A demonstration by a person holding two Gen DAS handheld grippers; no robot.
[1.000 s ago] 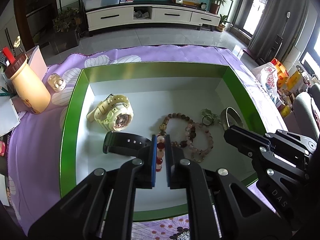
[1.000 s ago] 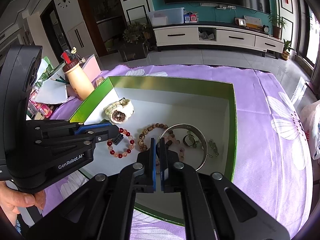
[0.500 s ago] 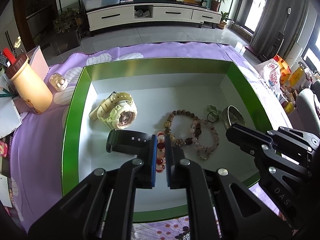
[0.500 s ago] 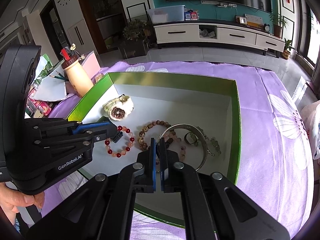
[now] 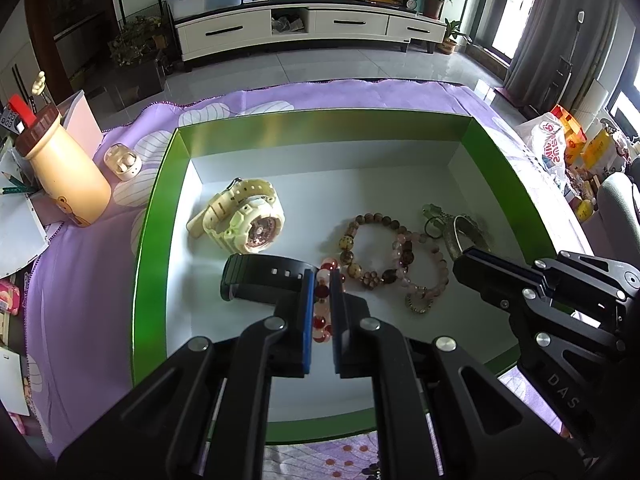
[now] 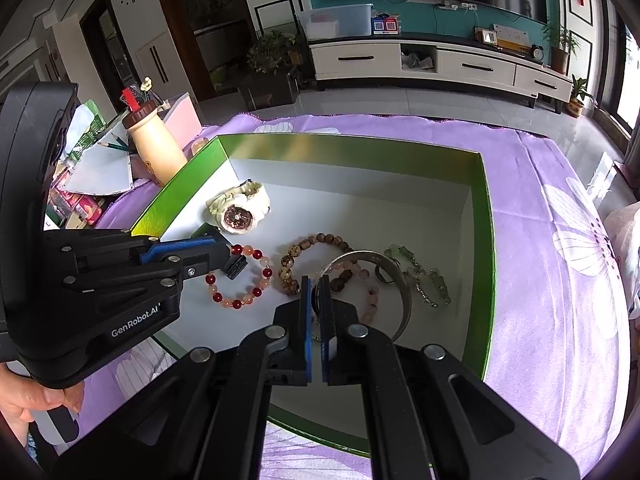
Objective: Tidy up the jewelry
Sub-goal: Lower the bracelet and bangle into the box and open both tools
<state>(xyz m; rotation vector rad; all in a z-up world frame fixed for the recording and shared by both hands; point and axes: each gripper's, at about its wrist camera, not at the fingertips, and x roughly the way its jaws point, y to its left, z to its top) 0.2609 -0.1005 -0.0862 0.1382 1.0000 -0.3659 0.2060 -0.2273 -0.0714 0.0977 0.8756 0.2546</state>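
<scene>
Directly beyond the closed, empty left tool, red bead bracelet.

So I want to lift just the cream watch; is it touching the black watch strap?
Apart. The left wrist view shows bare white tray floor between the cream watch and the black watch strap.

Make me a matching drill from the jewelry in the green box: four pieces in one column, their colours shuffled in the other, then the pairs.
Things:
1. round-faced watch
2. bangle
3. watch strap
4. bracelet under the left gripper

Colours:
A. black
B. red and pale pink
C. cream
D. silver

Pairs: 1-C, 2-D, 3-A, 4-B
</scene>
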